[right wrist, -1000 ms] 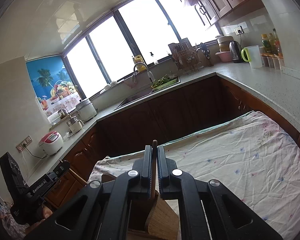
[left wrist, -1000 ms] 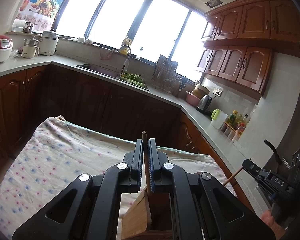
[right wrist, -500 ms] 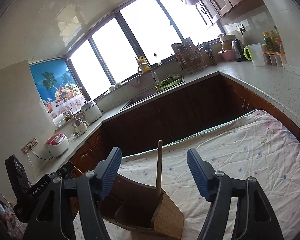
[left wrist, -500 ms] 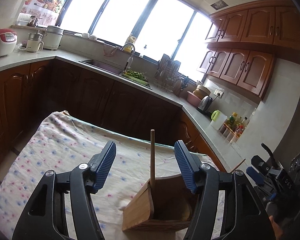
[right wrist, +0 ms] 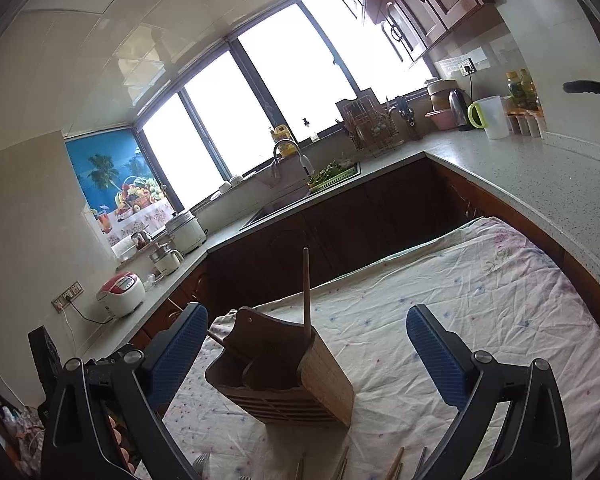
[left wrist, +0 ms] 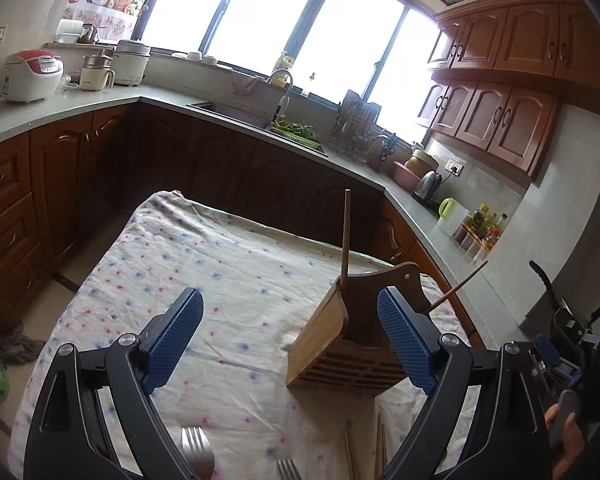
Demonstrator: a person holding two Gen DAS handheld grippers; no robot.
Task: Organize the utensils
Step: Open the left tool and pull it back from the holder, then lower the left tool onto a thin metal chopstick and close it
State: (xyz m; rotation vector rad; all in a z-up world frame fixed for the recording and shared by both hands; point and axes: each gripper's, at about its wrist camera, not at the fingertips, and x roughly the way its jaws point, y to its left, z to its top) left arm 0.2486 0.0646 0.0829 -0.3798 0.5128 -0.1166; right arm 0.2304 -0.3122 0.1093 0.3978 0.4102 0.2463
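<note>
A wooden utensil holder stands on the flowered tablecloth. One chopstick stands upright in it, and a second leans out to the side. My left gripper is a little short of the holder, its jaws opening with nothing gripped. The right gripper faces the holder from the other side; its jaws are opening too and its pads touch nothing. Two forks and loose chopsticks lie on the cloth near me.
Dark wooden cabinets and a stone counter wrap around behind the table, with a rice cooker, a sink, a dish rack and a kettle. A hand holds the right device at the left wrist view's right edge.
Both grippers were shut on a chopstick over the holder. They have opened, let go and drawn back; both chopsticks now stand in the holder, and forks have come into view.
</note>
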